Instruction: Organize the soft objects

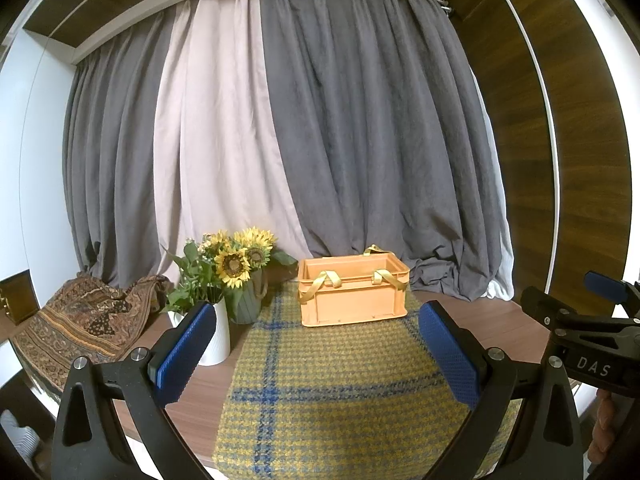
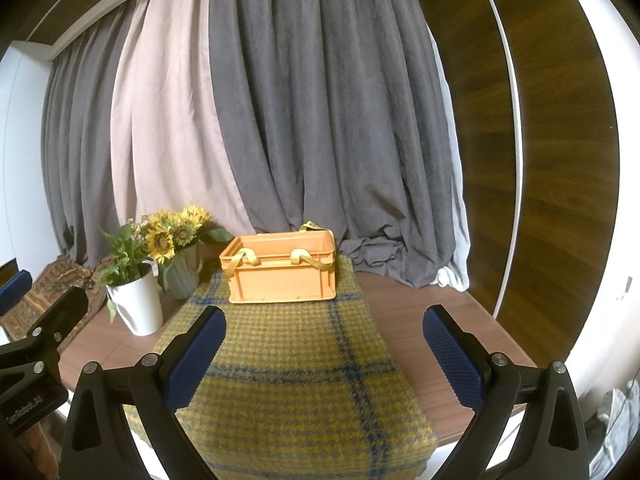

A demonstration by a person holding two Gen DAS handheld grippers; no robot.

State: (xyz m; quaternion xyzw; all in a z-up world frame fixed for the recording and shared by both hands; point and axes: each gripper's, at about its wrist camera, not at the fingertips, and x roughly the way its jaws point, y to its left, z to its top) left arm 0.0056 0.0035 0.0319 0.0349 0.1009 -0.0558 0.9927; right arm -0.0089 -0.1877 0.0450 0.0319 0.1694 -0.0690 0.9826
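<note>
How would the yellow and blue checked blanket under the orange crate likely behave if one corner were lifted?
The checked blanket looks thick and woven, so it would probably drape limply. The orange crate rests on its far end, so pulling could drag or tip it.

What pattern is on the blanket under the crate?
Yellow-and-grey houndstooth crossed by blue plaid lines on the blanket; clearest in the right wrist view.

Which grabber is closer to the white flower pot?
Left. The left gripper hovers open with the white vase right beside its left finger; the right gripper hovers open farther right, over the plaid blanket.
</note>
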